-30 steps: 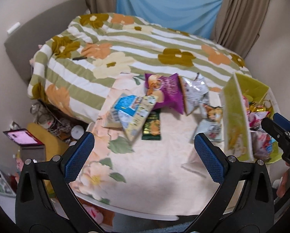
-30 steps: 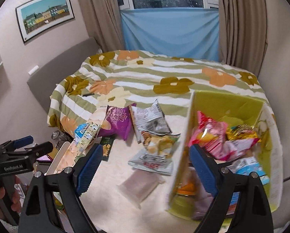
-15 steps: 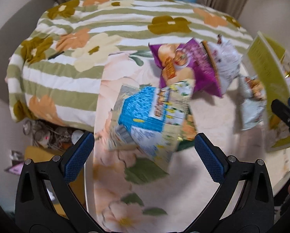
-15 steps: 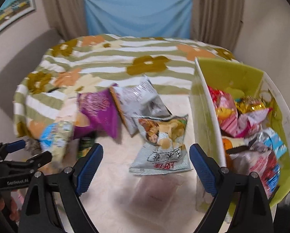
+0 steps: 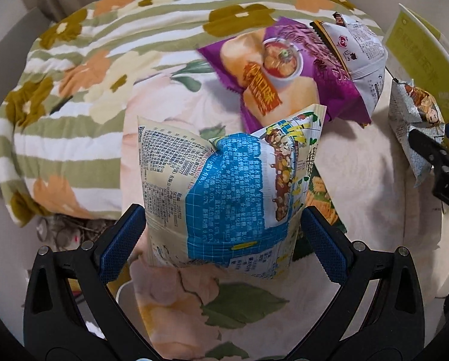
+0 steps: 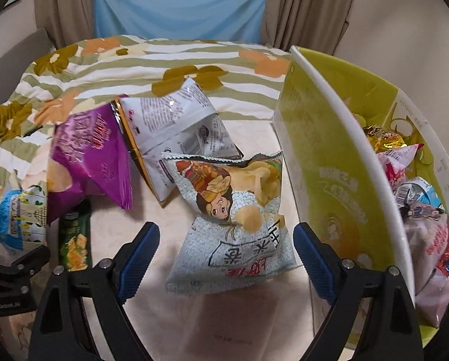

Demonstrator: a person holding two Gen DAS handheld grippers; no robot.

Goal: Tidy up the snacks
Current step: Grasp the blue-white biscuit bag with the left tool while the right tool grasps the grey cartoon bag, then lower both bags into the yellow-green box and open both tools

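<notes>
A right gripper [image 6: 226, 258] with blue pads hangs wide open above a pale chip bag [image 6: 230, 225] on a cream blanket [image 6: 152, 210]. A yellow-green box [image 6: 329, 156] of snacks stands at the blanket's right edge; a purple bag [image 6: 89, 162] lies toward the left.

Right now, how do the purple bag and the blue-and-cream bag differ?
The purple bag lies beyond the open left gripper, while the blue-and-cream bag sits between its jaws, ungripped. The purple bag is overlapped by a white bag; the blue-and-cream bag has nothing on it and overlaps the purple bag's near edge. The purple bag shows its picture front, the blue-and-cream bag mostly fine print. Both lie outside the yellow-green box.
</notes>
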